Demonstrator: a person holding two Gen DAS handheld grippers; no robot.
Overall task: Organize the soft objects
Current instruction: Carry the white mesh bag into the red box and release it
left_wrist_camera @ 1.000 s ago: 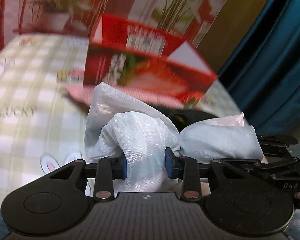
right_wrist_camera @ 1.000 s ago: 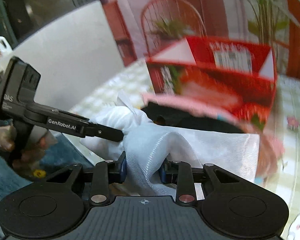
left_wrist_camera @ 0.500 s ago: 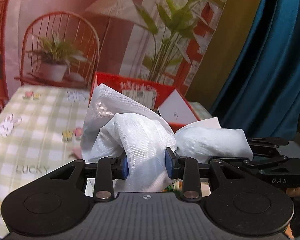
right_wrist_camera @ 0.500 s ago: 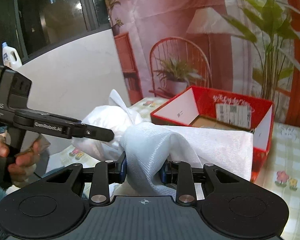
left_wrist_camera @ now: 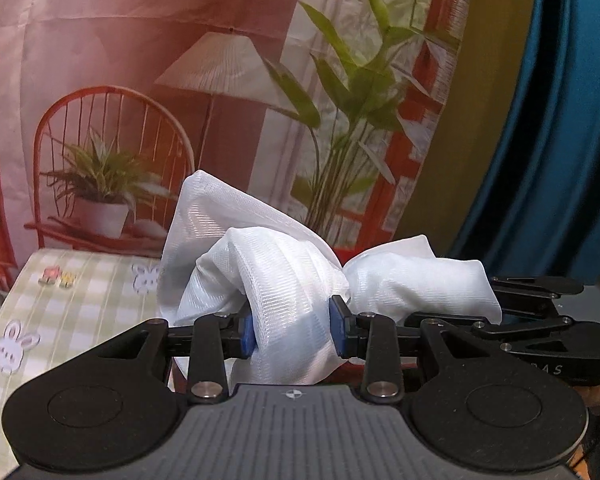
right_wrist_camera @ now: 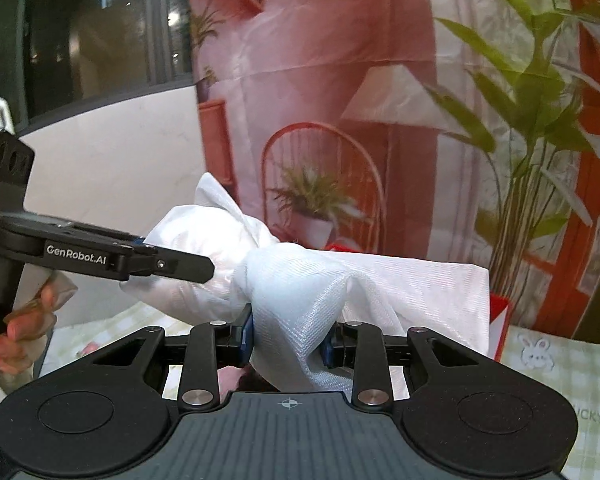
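A white gauzy cloth (left_wrist_camera: 276,276) hangs bunched between both grippers, raised above the table. My left gripper (left_wrist_camera: 294,334) is shut on one bunched end, blue pads pressing the fabric. The right gripper (right_wrist_camera: 288,340) is shut on the other end of the white cloth (right_wrist_camera: 400,292). In the left wrist view the right gripper (left_wrist_camera: 540,320) shows at the right edge beside the cloth. In the right wrist view the left gripper (right_wrist_camera: 204,268) reaches in from the left, with a hand (right_wrist_camera: 16,332) on its handle. The cloth's lower part is hidden behind the gripper bodies.
A table with a green checked cloth printed with rabbits (left_wrist_camera: 80,292) lies below. A red box's corner (right_wrist_camera: 500,320) peeks out behind the cloth. A printed backdrop with chair, lamp and plants (left_wrist_camera: 220,120) stands behind. A blue curtain (left_wrist_camera: 560,120) hangs at the right.
Both grippers rose together with the white cloth held between them. The red box and a pink item under it dropped almost out of view; the backdrop now fills the frames.
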